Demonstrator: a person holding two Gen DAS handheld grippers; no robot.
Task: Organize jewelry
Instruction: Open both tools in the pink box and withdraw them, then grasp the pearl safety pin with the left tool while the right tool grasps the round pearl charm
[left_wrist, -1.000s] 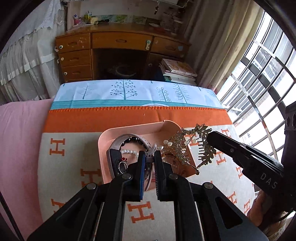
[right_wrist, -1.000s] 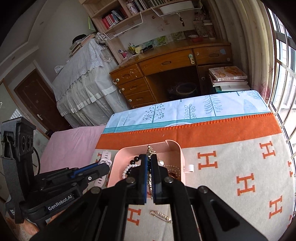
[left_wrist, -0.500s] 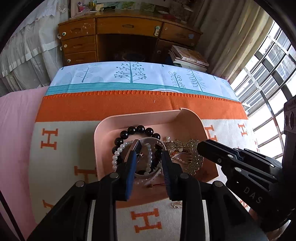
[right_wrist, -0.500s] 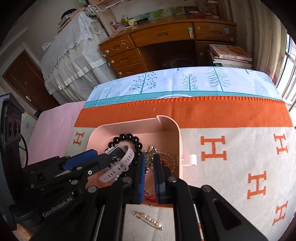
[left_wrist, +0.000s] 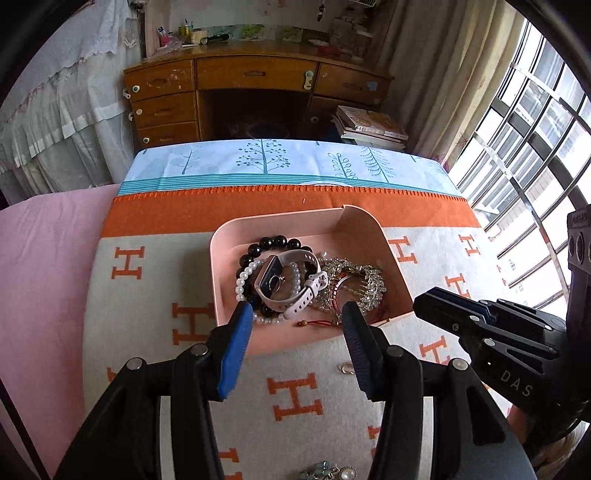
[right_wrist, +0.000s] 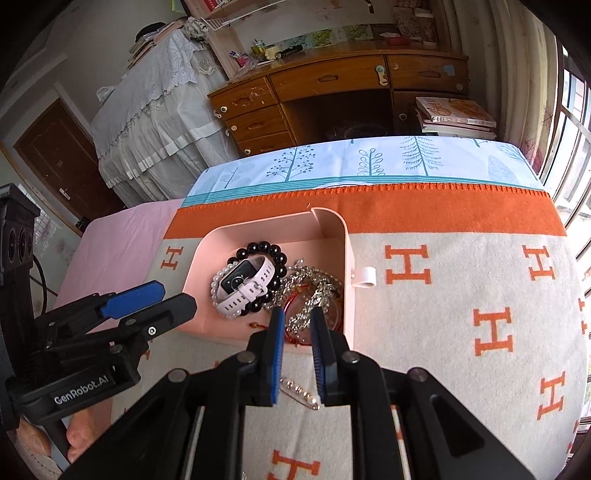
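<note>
A gold safety pin (right_wrist: 299, 392) is lying on the blanket (right_wrist: 461, 288) just outside the near wall of the pink tray (right_wrist: 349, 273), partly hidden under the right gripper's fingers, and a white ring-shaped piece (right_wrist: 365, 277) is resting against the tray's right wall. A small gold hook (left_wrist: 346, 367) is sitting on the blanket beside the left gripper's right finger, and more ornaments (left_wrist: 328, 472) are showing at the blanket's near edge.

Inside the tray, a pale pink smartwatch (left_wrist: 286, 282) is lying across a black bead bracelet (left_wrist: 273, 243) and a pearl bracelet (left_wrist: 242, 278), with a rhinestone hair comb (left_wrist: 354, 282) and a red string (left_wrist: 319, 323) filling the right half.

The left gripper (left_wrist: 297, 314) is hovering over the tray's near edge with jaws spread wide and holding nothing. The right gripper (right_wrist: 297, 319) is hanging over the tray's near right corner, jaws narrowly parted and empty.

The orange-and-white blanket is covering a bed facing a wooden desk (left_wrist: 255, 85) and a barred window (left_wrist: 535, 147).
</note>
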